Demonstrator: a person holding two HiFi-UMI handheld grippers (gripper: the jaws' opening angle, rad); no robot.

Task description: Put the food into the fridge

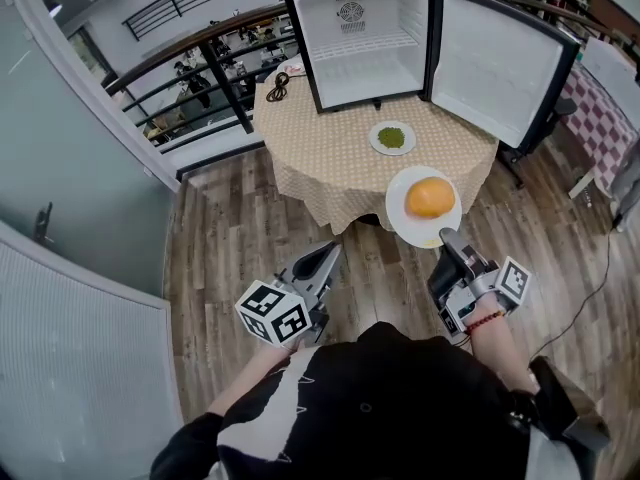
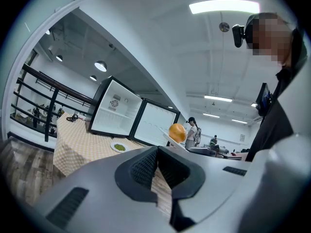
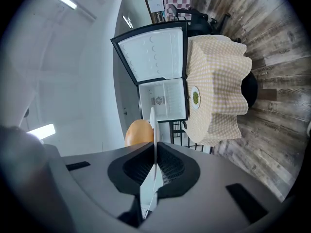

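Two white plates (image 1: 377, 139) (image 1: 418, 231), one orange round food (image 1: 431, 197), one green portion (image 1: 391, 137), one fridge (image 1: 365, 38), one table (image 1: 330, 158), two grippers (image 1: 326, 255) (image 1: 449, 237)

- Head view: from above person (image 1: 390, 408), facing forward and steeply down. Fridge (image 1: 365, 43) far off at frame top, open front toward camera.
- Left gripper view: low, in front of fridge, facing level along own jaws. Fridge small, left of centre, beyond table (image 2: 73, 140).
- Right gripper view: also in front of fridge, rolled quarter turn. Fridge lies sideways above jaws, floor (image 3: 272, 81) at frame right.
- Shared by all three: fridge, table, plate of greens (image 1: 377, 140), orange (image 1: 431, 197) on white plate (image 1: 400, 220).
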